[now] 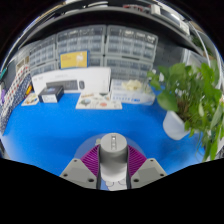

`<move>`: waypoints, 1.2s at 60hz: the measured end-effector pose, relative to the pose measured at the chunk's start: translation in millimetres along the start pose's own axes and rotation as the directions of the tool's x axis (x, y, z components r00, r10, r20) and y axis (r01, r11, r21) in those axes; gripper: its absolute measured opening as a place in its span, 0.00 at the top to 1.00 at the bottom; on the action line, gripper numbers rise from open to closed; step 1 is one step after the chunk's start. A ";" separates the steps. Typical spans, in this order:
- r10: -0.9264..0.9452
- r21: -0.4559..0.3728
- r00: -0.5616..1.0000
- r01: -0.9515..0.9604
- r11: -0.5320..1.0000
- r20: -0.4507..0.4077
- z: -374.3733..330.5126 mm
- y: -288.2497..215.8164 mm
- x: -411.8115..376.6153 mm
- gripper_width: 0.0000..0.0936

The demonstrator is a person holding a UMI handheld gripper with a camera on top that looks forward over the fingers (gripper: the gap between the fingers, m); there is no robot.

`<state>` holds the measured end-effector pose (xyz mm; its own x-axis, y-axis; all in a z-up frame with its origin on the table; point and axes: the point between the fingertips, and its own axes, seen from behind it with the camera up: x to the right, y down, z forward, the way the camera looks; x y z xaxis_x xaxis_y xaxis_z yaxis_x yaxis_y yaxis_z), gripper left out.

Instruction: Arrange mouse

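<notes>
Pinching rounded grey mouse (pixel 113 152), front cut off, in gripper (pixel 113 166); smooth blue table (pixel 70 125); leafy plant (pixel 190 95) right.

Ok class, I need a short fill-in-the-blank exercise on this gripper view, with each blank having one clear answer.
1. The gripper holds a grey ____ between its fingers.
2. The table has a ____ surface.
3. Beyond the fingers, to one side, a leafy green ____ stands in a white pot.
4. The pads on the fingers are ____.

Missing words: mouse; blue; plant; purple
</notes>
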<state>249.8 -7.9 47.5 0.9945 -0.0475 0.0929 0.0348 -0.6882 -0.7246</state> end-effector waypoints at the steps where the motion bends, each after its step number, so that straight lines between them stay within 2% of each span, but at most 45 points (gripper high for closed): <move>1: 0.000 -0.011 1.000 0.000 1.000 0.007 5.7 7.9 0.3 0.62; 9: 0.030 -0.088 0.999 -0.027 0.996 0.042 22.0 49.0 -2.1 0.60; 12: 0.029 -0.058 0.999 -0.026 0.998 0.043 23.6 48.2 -2.3 0.61; 28: 0.051 -0.072 0.997 -0.047 0.996 0.056 26.3 51.1 -0.8 0.46; 29: 0.055 -0.079 0.997 -0.051 0.996 0.050 26.5 51.3 0.3 0.43; 30: 0.060 -0.091 0.997 -0.056 0.994 0.039 26.4 52.3 2.6 0.35; 32: 0.067 -0.118 0.998 -0.065 0.991 0.016 24.5 54.0 7.4 0.29; 33: 0.069 -0.135 0.998 -0.067 0.989 0.008 23.5 55.1 8.7 0.24; 34: 0.065 -0.153 0.998 -0.064 0.986 0.003 20.6 56.4 9.5 0.14; 38: 0.026 -0.173 1.000 -0.026 0.984 -0.007 13.1 49.7 11.7 0.08; 48: -0.003 -0.117 0.998 -0.003 0.993 -0.058 -16.4 -2.7 10.8 0.07; 58: 0.019 -0.003 0.997 -0.020 1.000 -0.080 -56.0 -71.9 -17.6 0.08; 72: 0.067 0.147 0.998 -0.064 0.987 -0.010 -106.0 -141.3 -98.9 0.08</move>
<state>136.1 17.3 213.1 0.9937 -0.1001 0.0510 -0.0152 -0.5696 -0.8218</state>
